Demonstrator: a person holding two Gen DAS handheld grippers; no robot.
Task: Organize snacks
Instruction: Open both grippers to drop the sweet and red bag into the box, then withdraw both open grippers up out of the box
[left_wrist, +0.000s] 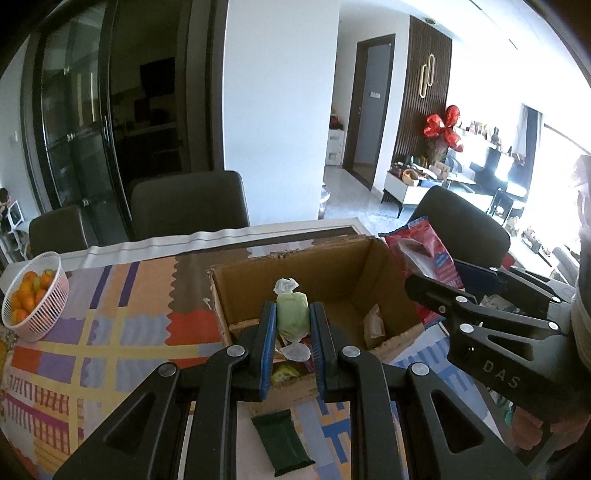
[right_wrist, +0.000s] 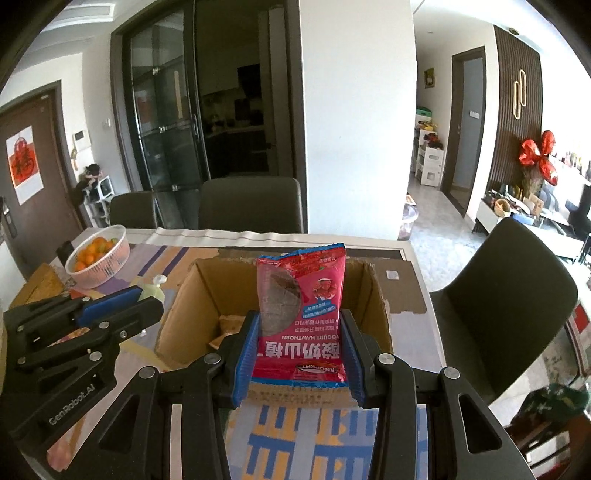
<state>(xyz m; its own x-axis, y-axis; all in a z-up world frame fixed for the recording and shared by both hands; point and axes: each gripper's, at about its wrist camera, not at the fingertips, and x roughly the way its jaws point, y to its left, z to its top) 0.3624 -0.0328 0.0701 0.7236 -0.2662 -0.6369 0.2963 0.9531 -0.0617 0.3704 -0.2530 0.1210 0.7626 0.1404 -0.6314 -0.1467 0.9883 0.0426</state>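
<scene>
While your left gripper (left_wrist: 292, 325) is closed down to the width of a pale green twist-wrapped candy (left_wrist: 292, 316), pinched between its blue pads, your right gripper (right_wrist: 300, 354) is clamped on a red hawthorn snack packet (right_wrist: 301, 317), held upright with its print upside down; both loads hang over the near wall of the cardboard box (left_wrist: 373, 258). Nearest you, a dark green wrapped bar (left_wrist: 281, 441) lies on the patterned cloth (left_wrist: 122, 332) just short of that wall, below the left claw; inside the box a few wrapped snacks sit on the floor, a yellow-green one (left_wrist: 284, 373) against the near wall and a brownish packet (left_wrist: 373, 324) toward the right wall; most of the box floor is bare cardboard. The box flaps are folded outward at the far and right sides, the right flap reaching close to the tabletop's right edge. Toward the far left corner of the tabletop a white basket (left_wrist: 51, 314) holds oranges (left_wrist: 27, 295), well apart from the box, with open cloth between them; dark chairs (right_wrist: 251, 203) stand along the far edge, another at the right.
</scene>
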